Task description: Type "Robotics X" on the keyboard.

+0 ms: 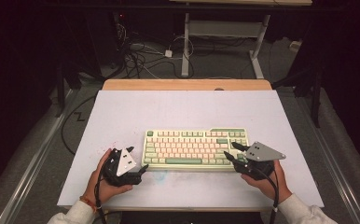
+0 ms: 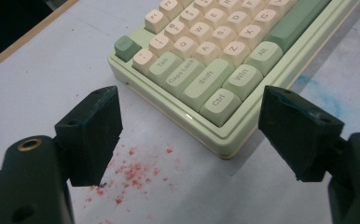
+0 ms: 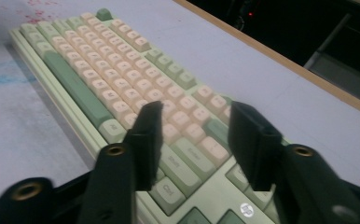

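Keyboard lies across the table's near half, long axis running left to right between my hands. My right claw hovers half-spread over its right end; my left claw gapes wide beside the left corner.

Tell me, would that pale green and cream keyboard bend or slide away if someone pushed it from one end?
The pale green and cream keyboard has a thick, boxy plastic case, so it would probably stay stiff. It lies flat and low on the smooth white table top, so tipping seems unlikely; it may slide as one piece. Its raised keycaps look like separate pieces, so a snagging push might pop one off.
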Available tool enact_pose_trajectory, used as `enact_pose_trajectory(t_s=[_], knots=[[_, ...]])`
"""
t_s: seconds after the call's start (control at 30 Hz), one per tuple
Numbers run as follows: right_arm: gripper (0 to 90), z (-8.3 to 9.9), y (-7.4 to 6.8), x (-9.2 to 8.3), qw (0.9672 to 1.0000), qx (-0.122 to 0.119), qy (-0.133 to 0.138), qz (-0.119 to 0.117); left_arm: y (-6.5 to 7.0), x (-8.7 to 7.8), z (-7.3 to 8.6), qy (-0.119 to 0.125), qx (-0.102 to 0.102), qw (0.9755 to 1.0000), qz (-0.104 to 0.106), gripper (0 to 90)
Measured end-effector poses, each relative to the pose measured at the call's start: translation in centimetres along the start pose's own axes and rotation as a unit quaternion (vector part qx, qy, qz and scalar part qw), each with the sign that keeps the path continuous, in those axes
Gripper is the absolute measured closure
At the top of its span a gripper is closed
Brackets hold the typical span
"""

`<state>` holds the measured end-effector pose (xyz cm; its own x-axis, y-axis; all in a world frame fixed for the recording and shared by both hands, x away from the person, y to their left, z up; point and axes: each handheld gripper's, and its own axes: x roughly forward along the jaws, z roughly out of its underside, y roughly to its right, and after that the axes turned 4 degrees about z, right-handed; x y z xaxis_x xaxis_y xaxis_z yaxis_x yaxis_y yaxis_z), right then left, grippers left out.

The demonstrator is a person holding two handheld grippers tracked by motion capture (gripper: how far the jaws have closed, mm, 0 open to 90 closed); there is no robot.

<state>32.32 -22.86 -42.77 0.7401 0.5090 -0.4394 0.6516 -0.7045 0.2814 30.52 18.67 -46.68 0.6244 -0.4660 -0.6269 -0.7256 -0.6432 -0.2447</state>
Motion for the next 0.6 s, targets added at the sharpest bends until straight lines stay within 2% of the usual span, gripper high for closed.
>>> enact_pose_trajectory(t_s=[0.1, 0.2, 0.27, 0.43, 0.6], knots=[[71.0, -0.3, -0.3, 0.3, 0.9999, -0.004, -0.004, -0.009, 0.0, 0.0, 0.2, -0.004, 0.0, 1.0, 0.001, 20.3], [78.5, -0.6, -0.6, 0.7, 0.9996, -0.009, -0.006, -0.027, 0.0, -0.1, 0.3, -0.005, -0.002, 1.0, 0.001, 20.3], [83.1, -0.7, -0.7, 0.9, 0.9995, -0.01, -0.01, -0.03, 0.0, -0.1, 0.3, -0.003, -0.002, 1.0, 0.002, 20.4], [89.5, -1.0, -0.9, 1.5, 0.9991, -0.012, -0.014, -0.039, 0.1, -0.1, 0.3, -0.006, -0.003, 1.0, 0.005, 20.5], [89.9, -1.2, -1.2, 2.0, 0.9985, -0.018, -0.02, -0.048, 0.1, 0.0, 0.3, -0.008, -0.002, 0.9999, 0.008, 20.6]])
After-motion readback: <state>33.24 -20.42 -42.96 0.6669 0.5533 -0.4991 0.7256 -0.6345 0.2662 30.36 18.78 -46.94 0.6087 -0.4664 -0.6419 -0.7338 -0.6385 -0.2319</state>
